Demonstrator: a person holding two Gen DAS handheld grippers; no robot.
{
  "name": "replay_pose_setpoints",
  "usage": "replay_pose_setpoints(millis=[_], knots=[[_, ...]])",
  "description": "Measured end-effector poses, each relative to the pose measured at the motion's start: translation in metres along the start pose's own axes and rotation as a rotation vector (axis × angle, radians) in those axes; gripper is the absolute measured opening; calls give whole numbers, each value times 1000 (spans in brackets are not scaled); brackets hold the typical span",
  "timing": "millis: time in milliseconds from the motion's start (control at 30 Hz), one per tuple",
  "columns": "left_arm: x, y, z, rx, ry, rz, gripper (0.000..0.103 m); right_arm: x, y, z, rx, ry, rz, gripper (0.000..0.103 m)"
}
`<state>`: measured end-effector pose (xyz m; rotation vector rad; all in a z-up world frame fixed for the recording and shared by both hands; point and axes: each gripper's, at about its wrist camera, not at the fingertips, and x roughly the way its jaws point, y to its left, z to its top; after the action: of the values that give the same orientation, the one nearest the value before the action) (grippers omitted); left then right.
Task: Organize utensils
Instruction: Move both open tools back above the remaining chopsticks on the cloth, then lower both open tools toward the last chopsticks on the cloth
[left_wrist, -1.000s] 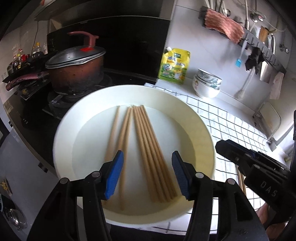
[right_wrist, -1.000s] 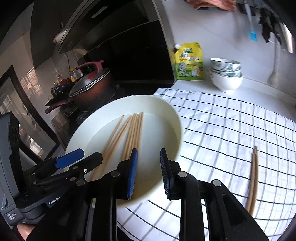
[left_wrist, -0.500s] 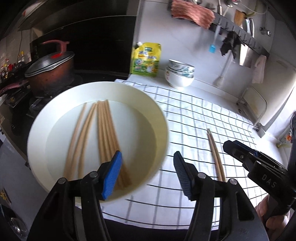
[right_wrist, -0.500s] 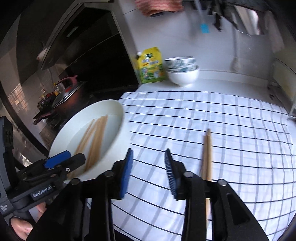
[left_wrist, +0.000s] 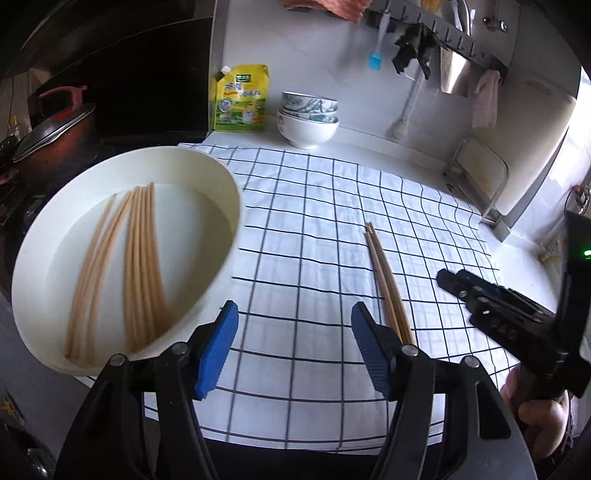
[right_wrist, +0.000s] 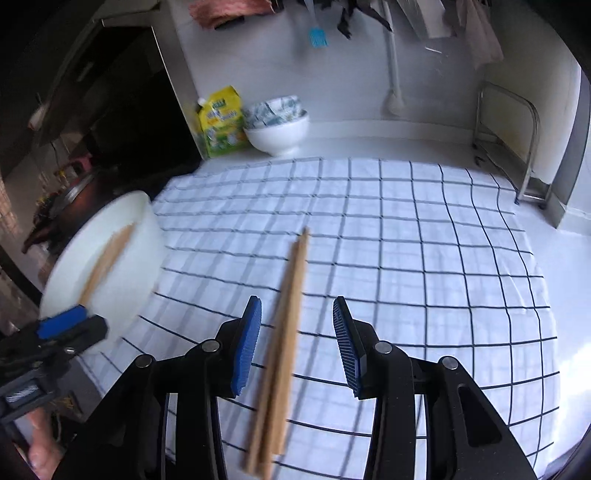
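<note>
A cream plate (left_wrist: 207, 173) on the left holds several wooden chopsticks (left_wrist: 138, 266); it also shows in the right wrist view (right_wrist: 122, 295). A pair of chopsticks (left_wrist: 386, 280) lies on the checked cloth (left_wrist: 314, 206), and in the right wrist view the pair (right_wrist: 284, 332) lies between and below my right gripper's open jaws. My left gripper (left_wrist: 291, 343) is open and empty above the cloth, between the plate and the pair. My right gripper (right_wrist: 297, 339) is open over the pair; it also shows in the left wrist view (left_wrist: 448, 277).
A yellow pouch (left_wrist: 242, 98) and stacked bowls (left_wrist: 308, 118) stand at the back wall. A lidded pot (left_wrist: 55, 136) sits on the stove at left. A metal rack (left_wrist: 476, 177) stands at the right. Cloths and a brush (left_wrist: 376, 59) hang above.
Both grippers have swung right, away from the plate and over the cloth. The right gripper's jaws have opened wider and now straddle the loose pair of chopsticks.
</note>
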<state>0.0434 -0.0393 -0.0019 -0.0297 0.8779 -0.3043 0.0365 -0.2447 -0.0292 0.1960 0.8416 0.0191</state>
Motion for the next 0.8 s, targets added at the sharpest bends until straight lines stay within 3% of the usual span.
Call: replay_pose_setpoints(millis=[267, 800], knots=[[14, -9, -10, -14, 24, 12, 64, 28, -1, -19, -55, 74, -18, 39], [36, -16, -23, -24, 54, 17, 64, 46, -1, -29, -91, 125, -46, 39]])
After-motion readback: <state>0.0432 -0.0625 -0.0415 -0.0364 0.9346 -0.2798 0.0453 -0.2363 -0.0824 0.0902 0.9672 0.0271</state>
